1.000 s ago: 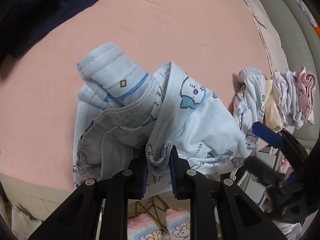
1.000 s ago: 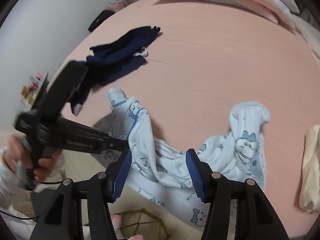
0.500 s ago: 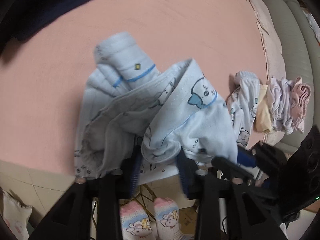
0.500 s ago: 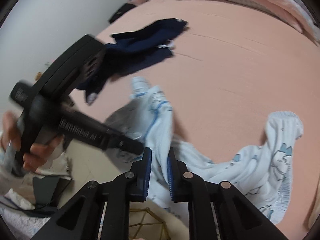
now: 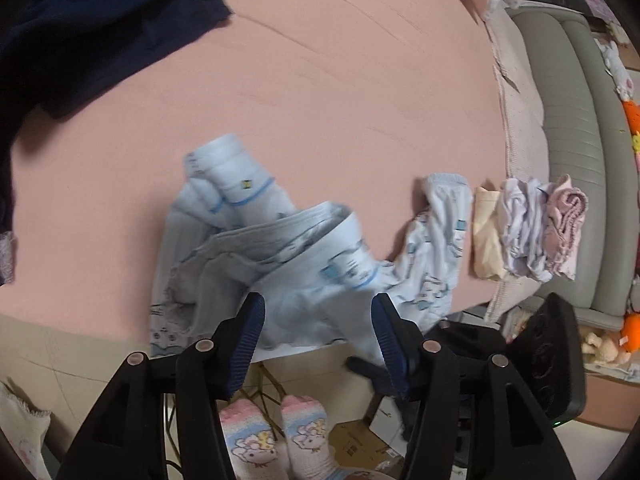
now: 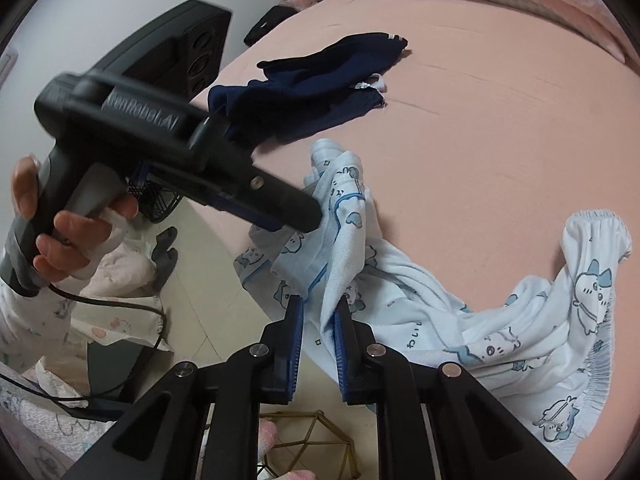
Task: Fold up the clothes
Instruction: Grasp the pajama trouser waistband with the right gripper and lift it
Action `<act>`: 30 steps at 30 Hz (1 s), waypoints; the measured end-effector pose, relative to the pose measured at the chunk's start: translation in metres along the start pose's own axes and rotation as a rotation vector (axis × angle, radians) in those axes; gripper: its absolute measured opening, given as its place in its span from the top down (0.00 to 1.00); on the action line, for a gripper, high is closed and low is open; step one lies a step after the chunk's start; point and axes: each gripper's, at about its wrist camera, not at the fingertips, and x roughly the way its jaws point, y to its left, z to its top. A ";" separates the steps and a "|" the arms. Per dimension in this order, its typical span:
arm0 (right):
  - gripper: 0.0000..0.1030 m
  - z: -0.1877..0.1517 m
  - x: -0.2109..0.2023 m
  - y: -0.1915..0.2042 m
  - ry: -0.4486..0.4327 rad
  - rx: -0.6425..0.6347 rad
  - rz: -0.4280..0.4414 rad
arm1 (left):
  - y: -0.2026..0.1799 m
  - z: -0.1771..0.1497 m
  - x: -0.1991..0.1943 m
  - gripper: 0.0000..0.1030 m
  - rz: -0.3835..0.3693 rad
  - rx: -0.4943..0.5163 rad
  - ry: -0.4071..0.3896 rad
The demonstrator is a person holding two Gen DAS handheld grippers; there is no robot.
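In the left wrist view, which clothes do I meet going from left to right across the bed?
Dark navy garment → light blue printed garment → pale yellow folded piece → white crumpled piece → pink folded piece.

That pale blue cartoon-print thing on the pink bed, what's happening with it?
A person is folding clothes with a handheld gripper in each hand. The right gripper has its jaws pinched on a fold of the pale blue printed garment, which lies crumpled at the edge of the pink bed. The left gripper is opening its jaws over the same garment, its pads off the cloth. A dark navy garment lies further back.
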 end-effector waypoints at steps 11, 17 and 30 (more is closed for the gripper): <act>0.87 -0.004 0.008 0.012 0.040 -0.047 -0.005 | -0.006 0.004 0.016 0.49 0.112 0.040 0.048; 0.87 -0.005 0.005 0.008 0.045 -0.027 0.001 | 0.011 -0.008 0.018 0.69 0.116 0.041 0.034; 0.86 -0.012 -0.058 -0.034 0.006 0.167 -0.188 | 0.029 -0.019 0.011 0.73 0.102 0.038 0.026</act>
